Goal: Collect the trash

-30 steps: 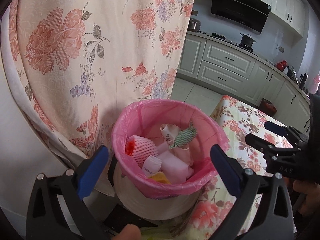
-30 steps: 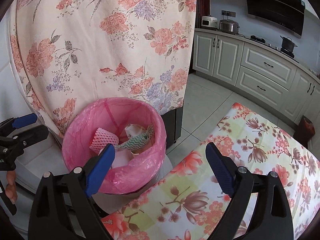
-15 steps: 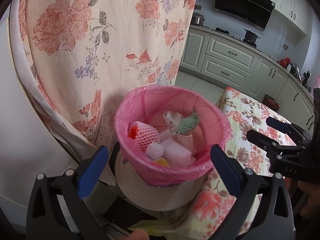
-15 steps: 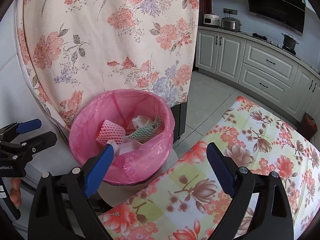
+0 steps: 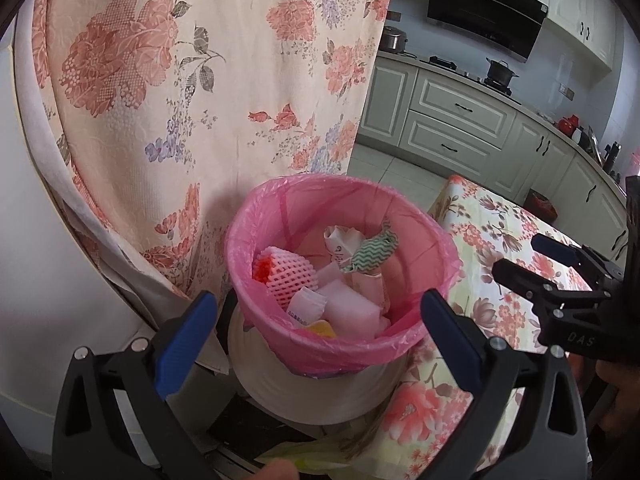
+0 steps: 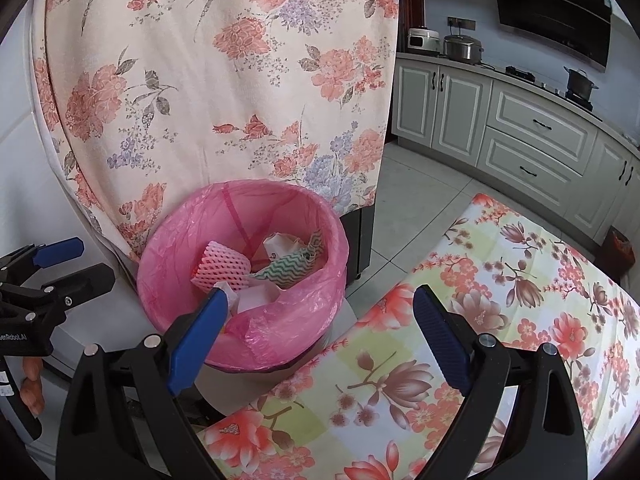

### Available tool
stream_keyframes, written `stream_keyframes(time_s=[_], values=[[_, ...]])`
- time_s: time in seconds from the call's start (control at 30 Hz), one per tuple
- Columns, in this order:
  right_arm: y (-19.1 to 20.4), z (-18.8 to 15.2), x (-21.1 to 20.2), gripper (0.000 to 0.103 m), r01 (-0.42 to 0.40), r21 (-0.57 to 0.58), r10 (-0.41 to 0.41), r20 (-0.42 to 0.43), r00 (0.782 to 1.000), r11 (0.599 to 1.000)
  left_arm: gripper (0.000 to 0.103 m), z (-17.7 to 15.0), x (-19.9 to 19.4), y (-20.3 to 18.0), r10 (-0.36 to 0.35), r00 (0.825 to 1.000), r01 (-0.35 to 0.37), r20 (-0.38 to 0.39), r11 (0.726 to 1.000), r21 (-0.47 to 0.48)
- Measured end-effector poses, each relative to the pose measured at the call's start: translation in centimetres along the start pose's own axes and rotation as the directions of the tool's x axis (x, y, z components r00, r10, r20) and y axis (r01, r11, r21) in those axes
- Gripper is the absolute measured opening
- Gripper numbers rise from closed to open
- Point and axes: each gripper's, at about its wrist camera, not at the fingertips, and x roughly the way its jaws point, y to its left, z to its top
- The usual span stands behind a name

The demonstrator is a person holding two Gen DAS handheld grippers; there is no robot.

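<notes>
Both empty, spread claws have backed from the bin (image 5: 340,344); only the right view shows rice cookers (image 6: 444,44).

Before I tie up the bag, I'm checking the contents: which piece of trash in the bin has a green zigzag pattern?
The crumpled wrapper lying atop the pile; the foam fruit net beside it is pink mesh.
</notes>
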Motion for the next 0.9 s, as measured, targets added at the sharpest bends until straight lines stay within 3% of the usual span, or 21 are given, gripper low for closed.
stream_keyframes(time_s=[0.9], values=[[-0.17,0.21,-0.13,0.088,-0.002,0.003,0.002,0.004,1.0,1.0,0.098,-0.04,0.26,-0.21,-0.001,1.0,0.001,0.001,1.0,0.004]])
